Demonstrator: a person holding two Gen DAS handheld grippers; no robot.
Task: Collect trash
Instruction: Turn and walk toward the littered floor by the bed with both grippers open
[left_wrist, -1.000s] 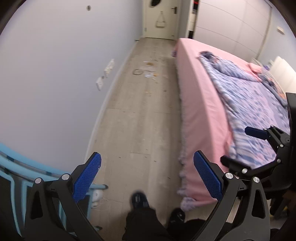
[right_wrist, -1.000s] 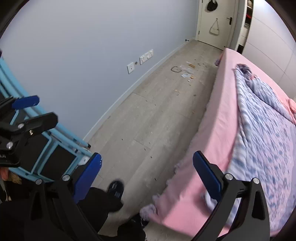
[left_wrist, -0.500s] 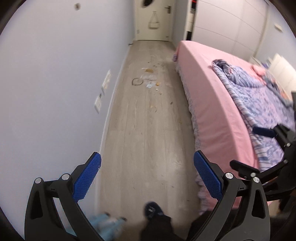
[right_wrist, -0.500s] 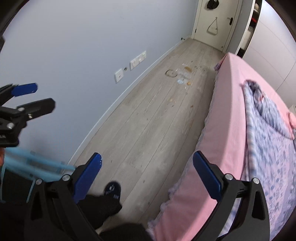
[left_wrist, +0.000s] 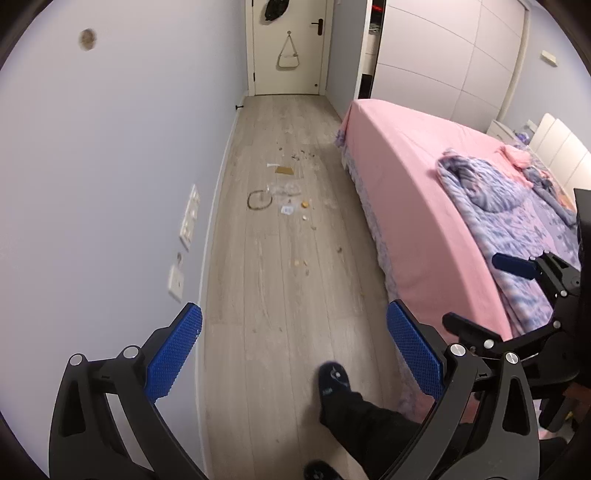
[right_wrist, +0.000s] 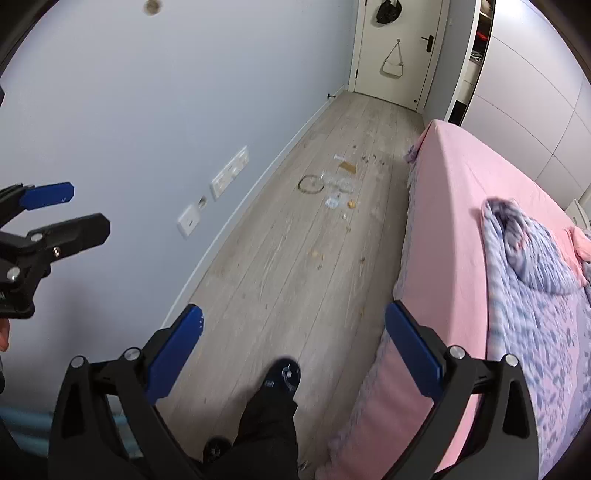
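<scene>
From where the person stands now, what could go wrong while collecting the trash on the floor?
1. The crumbs are tiny and scattered; wide fingers may miss or crush them.
2. The clear wrapper is hard to see on the pale floor and may be overlooked.
3. A shoe may step on the nearer crumbs.

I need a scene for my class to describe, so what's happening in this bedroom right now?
A person is walking along the floor between a wall and a pink bed, carrying a gripper in each hand. The left gripper and right gripper are both open and hold nothing. The trash, a dark ring, wrappers and crumbs, lies scattered further ahead, towards the door. Nothing has been picked up yet.
</scene>
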